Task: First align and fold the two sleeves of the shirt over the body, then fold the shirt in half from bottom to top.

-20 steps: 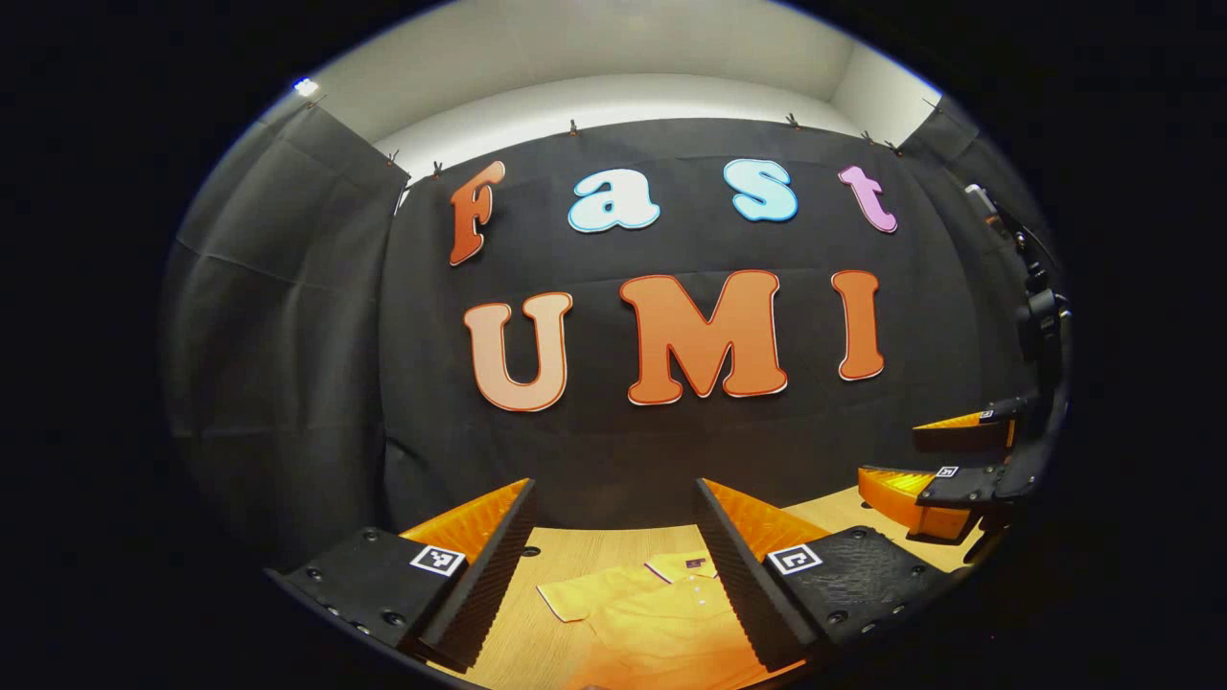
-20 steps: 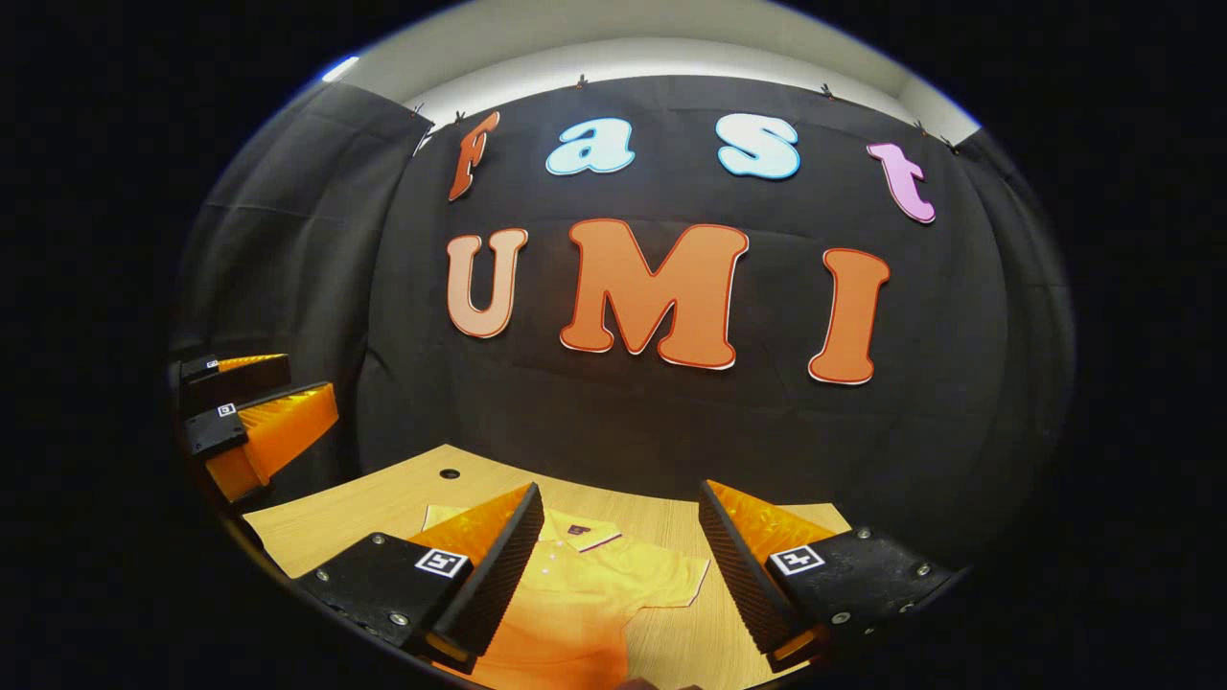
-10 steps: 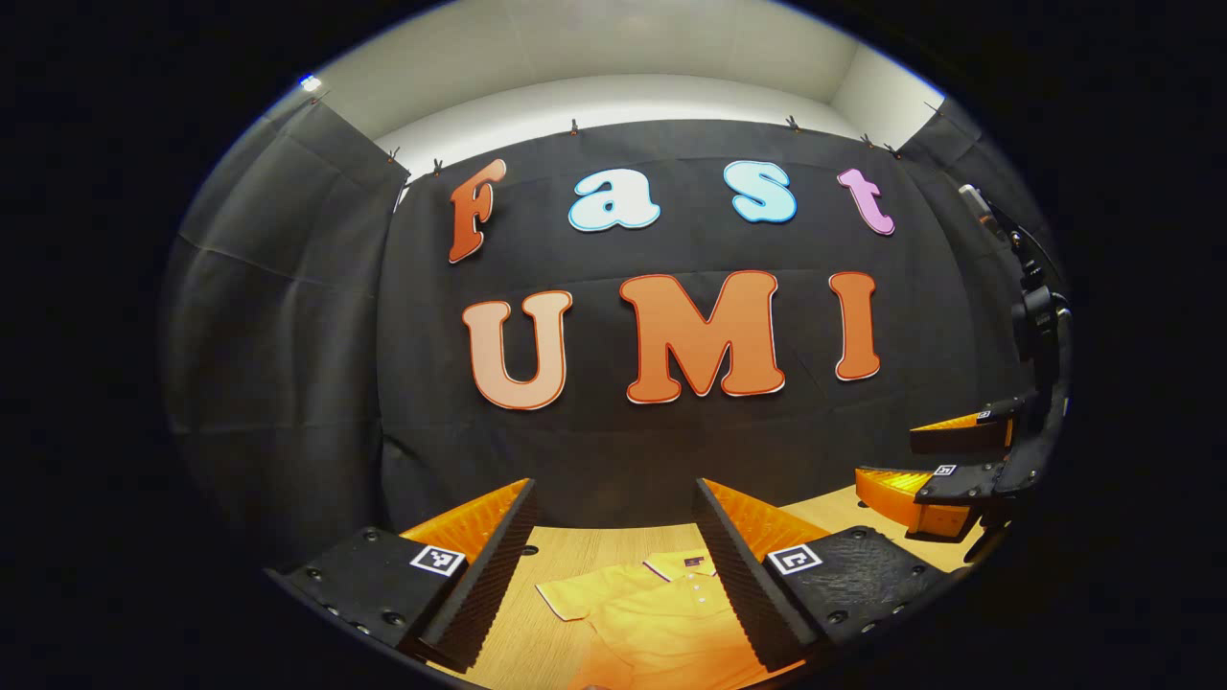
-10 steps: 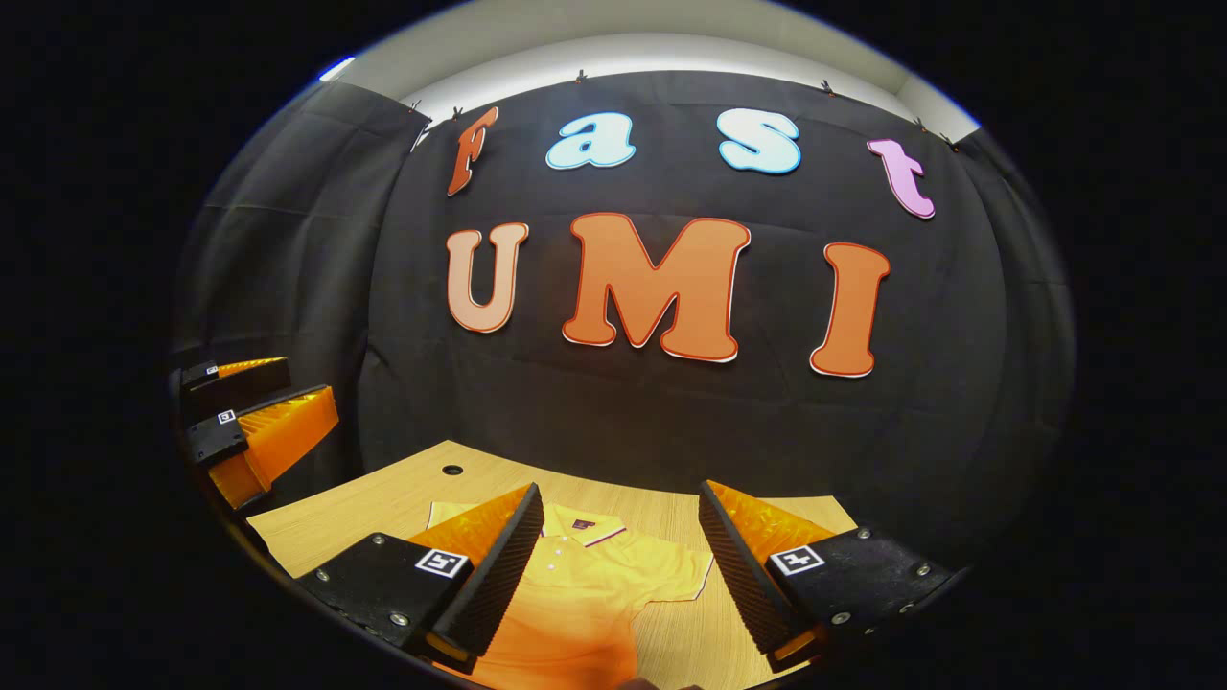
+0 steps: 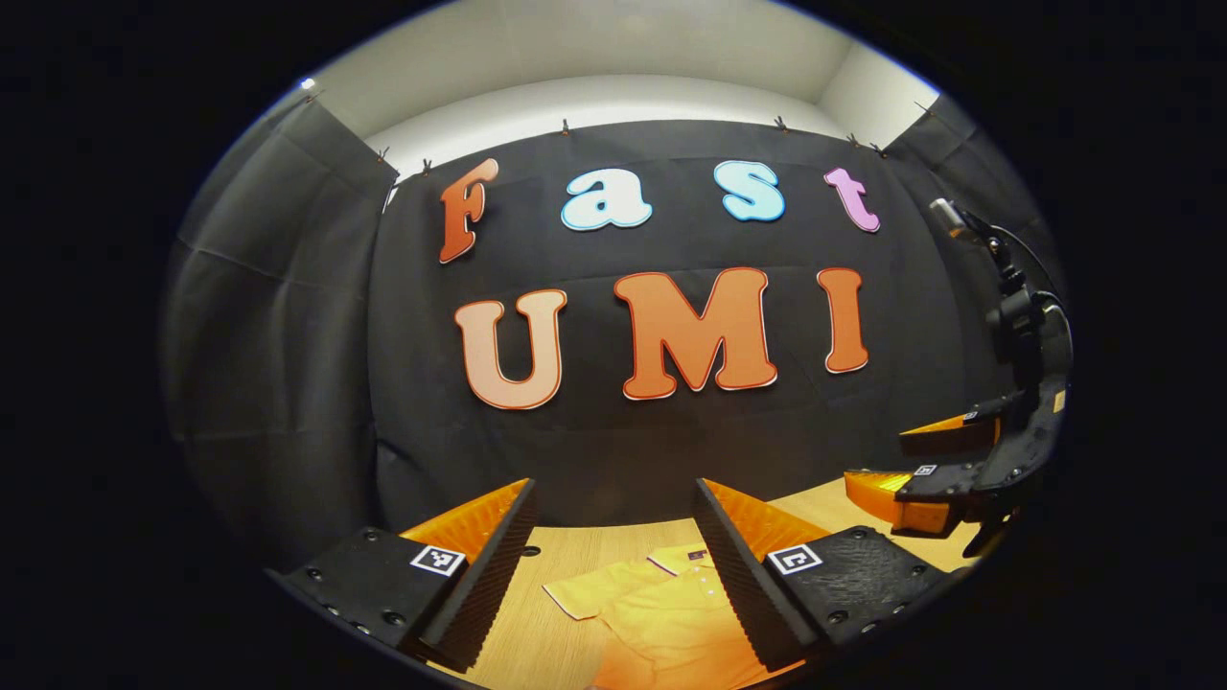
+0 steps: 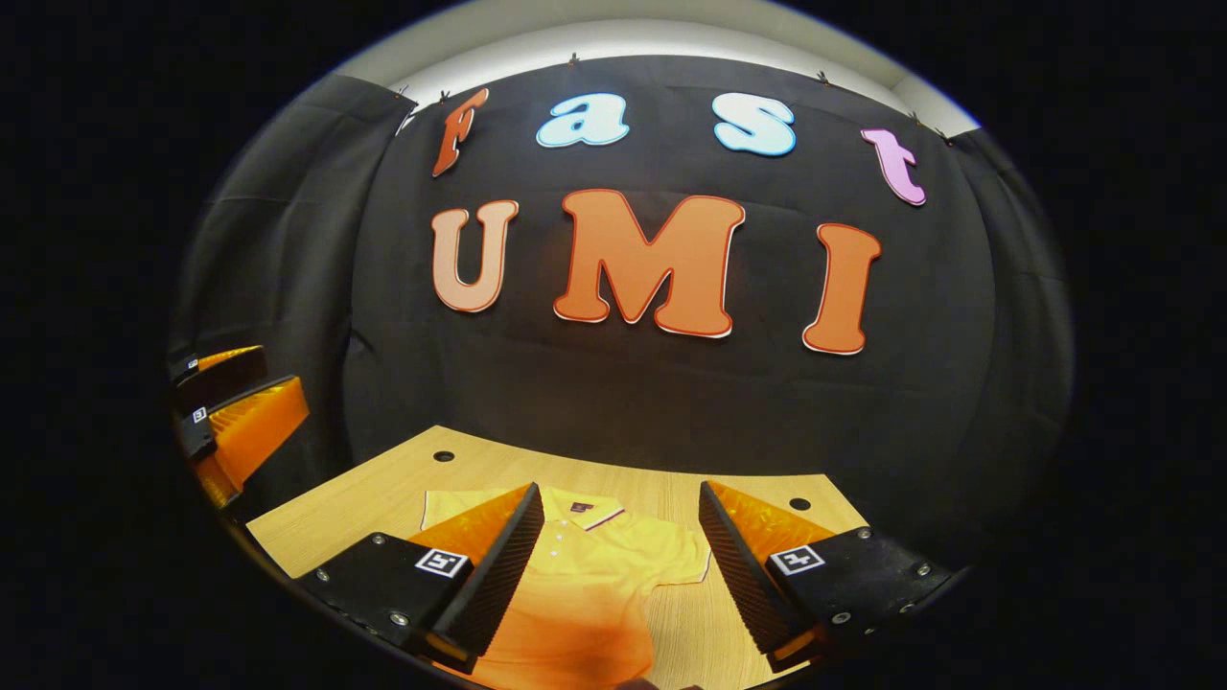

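Left gripper view: left gripper [image 5: 613,565] held above the table [image 5: 556,561], fingers [image 5: 479,575] spread wide, nothing between them. Below and ahead, the shirt [image 5: 661,613] lies flat on the wood, collar toward the booth wall. One short sleeve [image 5: 590,596] spread out sideways, not folded. At the far right edge the right gripper [image 5: 925,460] hangs in the air over the table, its two fingers apart, nothing in them.

Right gripper view: at the far left edge the left gripper [image 6: 240,412] shows, clear of the table, fingers apart. The table [image 6: 355,503] has small round holes [image 6: 443,456] near its back edge. Right gripper [image 6: 613,565] above the table, fingers [image 6: 494,575] spread wide and empty. Shirt [image 6: 585,604] lies flat between and beneath them, collar [image 6: 585,513] at the far end, button placket down the front. A sleeve [image 6: 681,556] lies spread out flat, not folded over the body. Neither gripper touches the cloth.
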The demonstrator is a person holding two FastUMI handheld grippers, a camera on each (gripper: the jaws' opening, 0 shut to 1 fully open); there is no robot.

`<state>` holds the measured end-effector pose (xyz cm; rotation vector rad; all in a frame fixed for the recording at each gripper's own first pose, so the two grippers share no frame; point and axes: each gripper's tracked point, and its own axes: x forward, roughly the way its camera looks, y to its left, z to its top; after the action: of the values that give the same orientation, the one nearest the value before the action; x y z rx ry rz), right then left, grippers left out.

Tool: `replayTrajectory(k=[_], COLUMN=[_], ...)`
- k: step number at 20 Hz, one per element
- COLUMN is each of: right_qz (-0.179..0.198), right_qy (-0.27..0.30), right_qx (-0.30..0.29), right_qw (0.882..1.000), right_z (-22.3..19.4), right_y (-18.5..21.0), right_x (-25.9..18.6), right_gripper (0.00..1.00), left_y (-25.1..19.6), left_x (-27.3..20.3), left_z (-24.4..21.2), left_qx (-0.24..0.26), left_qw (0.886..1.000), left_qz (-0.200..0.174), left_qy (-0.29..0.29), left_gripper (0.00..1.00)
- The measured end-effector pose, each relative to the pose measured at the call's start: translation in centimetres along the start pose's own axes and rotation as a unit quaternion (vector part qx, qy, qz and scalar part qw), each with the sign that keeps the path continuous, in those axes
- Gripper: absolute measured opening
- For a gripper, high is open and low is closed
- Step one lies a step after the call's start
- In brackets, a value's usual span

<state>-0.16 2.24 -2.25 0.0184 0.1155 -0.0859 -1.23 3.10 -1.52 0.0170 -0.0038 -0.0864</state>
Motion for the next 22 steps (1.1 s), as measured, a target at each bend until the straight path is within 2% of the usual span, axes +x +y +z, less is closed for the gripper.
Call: replayTrajectory(k=[6, 10, 14, 18, 22], right_qz=[-0.025, -0.026, -0.030, -0.031, -0.023], right_qy=[0.069, 0.124, 0.197, 0.264, 0.334], right_qx=[0.029, 0.044, 0.061, 0.056, 0.066], right_qw=[0.997, 0.991, 0.978, 0.963, 0.940], right_z=[-2.9, -5.6, -9.5, -14.0, -18.7], right_y=[-1.4, -3.3, -6.6, -9.2, -10.6], right_x=[1.8, 5.0, 9.0, 12.9, 16.5], right_gripper=[0.98, 0.99, 0.99, 0.99, 0.99], left_y=[1.8, 3.3, 4.6, 3.9, 3.3], left_x=[-1.9, -2.3, -2.4, -2.4, -2.9], left_z=[-1.1, -0.9, 0.1, -0.6, -1.8], left_qx=[0.006, 0.017, 0.036, 0.048, 0.058], left_qw=[1.000, 0.999, 0.995, 0.991, 0.986], left_qz=[-0.006, 0.032, 0.088, 0.119, 0.145], left_qy=[0.006, 0.004, 0.003, 0.025, 0.057], left_gripper=[0.99, 0.99, 0.99, 0.99, 0.98])
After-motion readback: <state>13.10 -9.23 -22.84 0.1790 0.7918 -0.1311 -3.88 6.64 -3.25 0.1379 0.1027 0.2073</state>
